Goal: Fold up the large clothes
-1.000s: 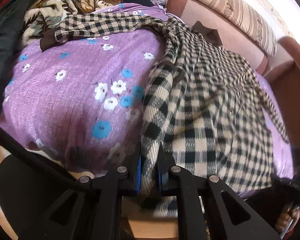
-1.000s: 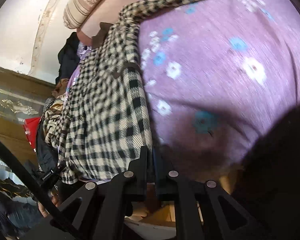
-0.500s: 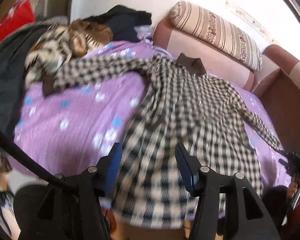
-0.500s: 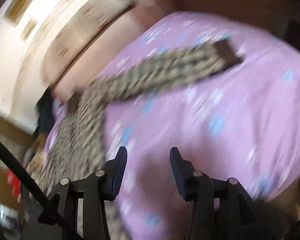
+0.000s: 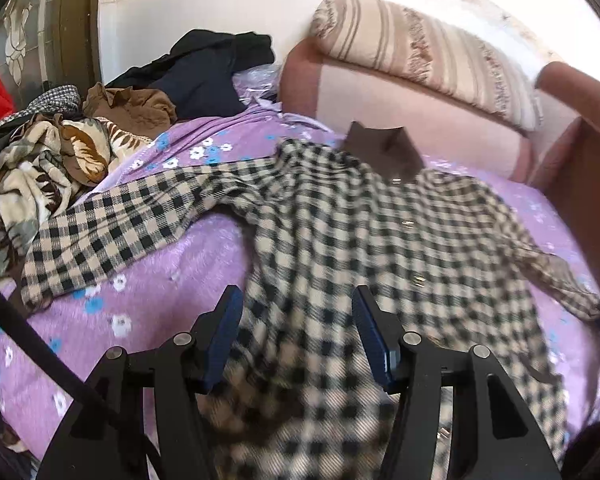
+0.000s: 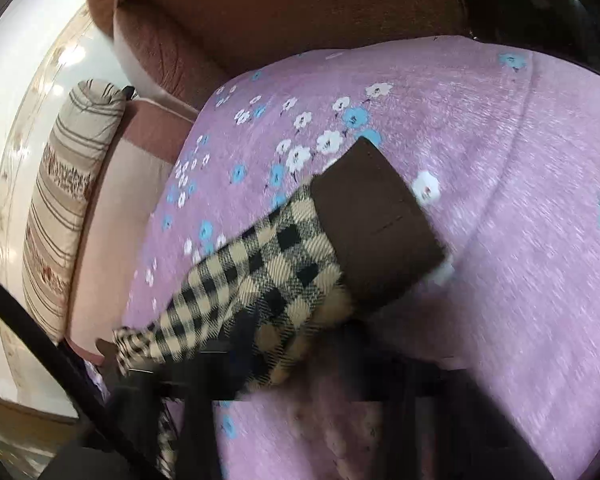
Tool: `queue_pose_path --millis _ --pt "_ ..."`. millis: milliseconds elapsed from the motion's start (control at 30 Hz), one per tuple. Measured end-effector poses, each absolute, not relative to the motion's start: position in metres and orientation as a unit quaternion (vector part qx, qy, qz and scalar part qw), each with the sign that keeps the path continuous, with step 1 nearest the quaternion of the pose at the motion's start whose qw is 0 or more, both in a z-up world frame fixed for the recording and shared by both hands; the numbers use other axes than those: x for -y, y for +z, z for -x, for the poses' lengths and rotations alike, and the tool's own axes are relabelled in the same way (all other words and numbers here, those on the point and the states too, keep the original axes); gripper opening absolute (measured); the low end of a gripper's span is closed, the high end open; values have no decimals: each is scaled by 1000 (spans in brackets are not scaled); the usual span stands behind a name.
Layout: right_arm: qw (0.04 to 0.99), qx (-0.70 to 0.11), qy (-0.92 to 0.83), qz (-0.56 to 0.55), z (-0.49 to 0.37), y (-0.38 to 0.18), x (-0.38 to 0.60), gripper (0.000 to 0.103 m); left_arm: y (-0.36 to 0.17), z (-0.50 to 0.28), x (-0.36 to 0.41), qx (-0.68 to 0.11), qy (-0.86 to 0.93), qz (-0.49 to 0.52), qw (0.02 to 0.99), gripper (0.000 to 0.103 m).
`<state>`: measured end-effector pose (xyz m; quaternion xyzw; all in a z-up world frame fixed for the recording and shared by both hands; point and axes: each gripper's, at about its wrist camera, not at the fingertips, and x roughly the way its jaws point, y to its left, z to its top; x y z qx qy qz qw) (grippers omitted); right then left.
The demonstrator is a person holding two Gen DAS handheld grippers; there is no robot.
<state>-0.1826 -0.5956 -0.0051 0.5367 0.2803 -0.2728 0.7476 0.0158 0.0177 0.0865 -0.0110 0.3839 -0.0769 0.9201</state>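
Nearby clothes pile beside checked shirt; left gripper wide, right gripper clamping sleeve.

One checked shirt, one striped cushion, two tools

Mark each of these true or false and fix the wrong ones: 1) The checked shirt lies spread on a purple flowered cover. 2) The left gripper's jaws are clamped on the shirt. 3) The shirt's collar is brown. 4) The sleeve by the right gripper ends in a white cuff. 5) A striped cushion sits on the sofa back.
1) True: the checked shirt lies spread on the purple flowered cover.
2) False: the left gripper stands open above the shirt, its pads off the cloth.
3) True: the collar is brown.
4) False: the sleeve ends in a brown cuff; the right gripper is shut on this sleeve.
5) True: the striped cushion sits there.
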Motion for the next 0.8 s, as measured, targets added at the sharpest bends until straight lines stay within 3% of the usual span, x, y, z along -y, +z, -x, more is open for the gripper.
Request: queue_pose_path --millis 233,400,600,800 --pt "756 -254 -345 -495 173 19 618 3 74 -51 -40 -375 -40 -5 926 56" --pt "800 -284 -339 -405 117 64 585 3 70 -64 -62 -374 -35 29 926 56" --pt "859 -319 -219 -336 14 98 479 3 68 -69 -79 -380 -50 71 921 56" --pt "882 -370 -90 -277 -88 89 338 3 74 -65 -94 -374 -71 106 918 60"
